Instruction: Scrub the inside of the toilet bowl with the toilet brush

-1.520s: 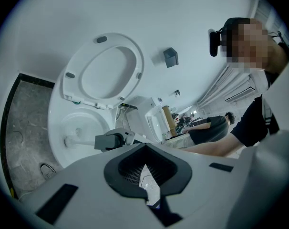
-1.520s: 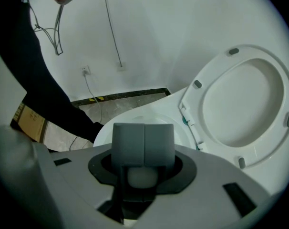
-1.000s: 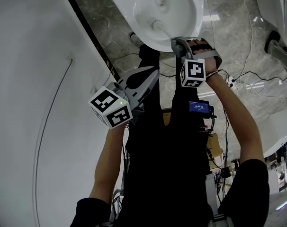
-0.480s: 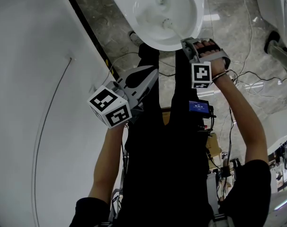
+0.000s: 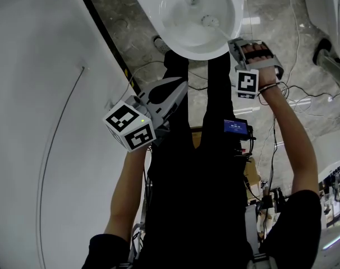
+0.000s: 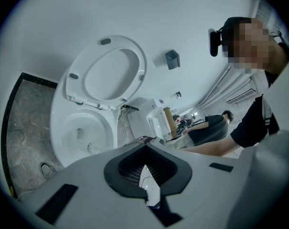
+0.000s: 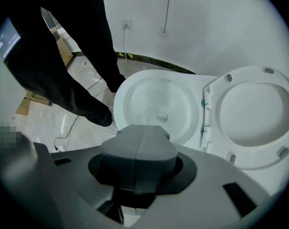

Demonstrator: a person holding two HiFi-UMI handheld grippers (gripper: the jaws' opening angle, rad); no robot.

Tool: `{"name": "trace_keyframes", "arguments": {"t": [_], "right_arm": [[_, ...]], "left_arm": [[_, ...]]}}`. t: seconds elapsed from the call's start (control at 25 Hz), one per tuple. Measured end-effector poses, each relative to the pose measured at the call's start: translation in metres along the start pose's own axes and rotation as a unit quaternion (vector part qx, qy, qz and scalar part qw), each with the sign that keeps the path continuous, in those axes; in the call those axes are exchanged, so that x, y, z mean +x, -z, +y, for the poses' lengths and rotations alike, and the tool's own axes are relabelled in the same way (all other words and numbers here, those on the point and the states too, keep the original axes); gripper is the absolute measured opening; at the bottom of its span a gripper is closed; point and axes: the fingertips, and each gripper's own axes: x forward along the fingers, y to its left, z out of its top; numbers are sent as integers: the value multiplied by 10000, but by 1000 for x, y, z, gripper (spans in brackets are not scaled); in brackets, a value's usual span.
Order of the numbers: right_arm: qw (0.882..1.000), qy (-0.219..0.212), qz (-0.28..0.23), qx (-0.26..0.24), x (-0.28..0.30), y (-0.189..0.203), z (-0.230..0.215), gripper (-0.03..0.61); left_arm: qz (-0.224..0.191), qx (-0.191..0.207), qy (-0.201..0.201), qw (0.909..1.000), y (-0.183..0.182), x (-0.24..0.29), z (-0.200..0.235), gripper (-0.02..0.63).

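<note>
Head view: toilet brush head is down inside the toilet bowl, right of the basin centre and close to the right inner wall. Its pale handle slants up over the rim into the right gripper. Right gripper view: jaws pressed together on that handle, seam straight down the middle; the handle is hard to see against the white porcelain. That gripper sits outside the bowl, just past the rim on its right.

Room: the basin left of the brush head is open. The right side is tight against the bowl wall.

Left gripper hangs well apart from the bowl, in front of the person's dark clothing. Left gripper view: jaws spread, ribbed pad showing, nothing between them.

View differences:
- Both gripper views show the seat lifted upright behind the bowl; head view crops it off.
- Only the left gripper view shows a small dark box on the wall and a second person bent over further back in the room.
- Head view gives the clearest look at cables strung over the floor right of the bowl.

Surroundings: grey marbled floor. White wall runs hard along the left, with a black skirting strip. A shoe sits just beside the bowl's near-left edge.
</note>
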Motion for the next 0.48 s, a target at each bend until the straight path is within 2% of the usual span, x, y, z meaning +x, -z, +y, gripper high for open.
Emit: {"name": "trace_keyframes", "arguments": {"t": [0.48], "right_arm": [[9994, 264, 170, 165, 20, 26, -34, 164]], "left_arm": [[-43, -28, -57, 10000, 0, -6, 6, 11]]}}
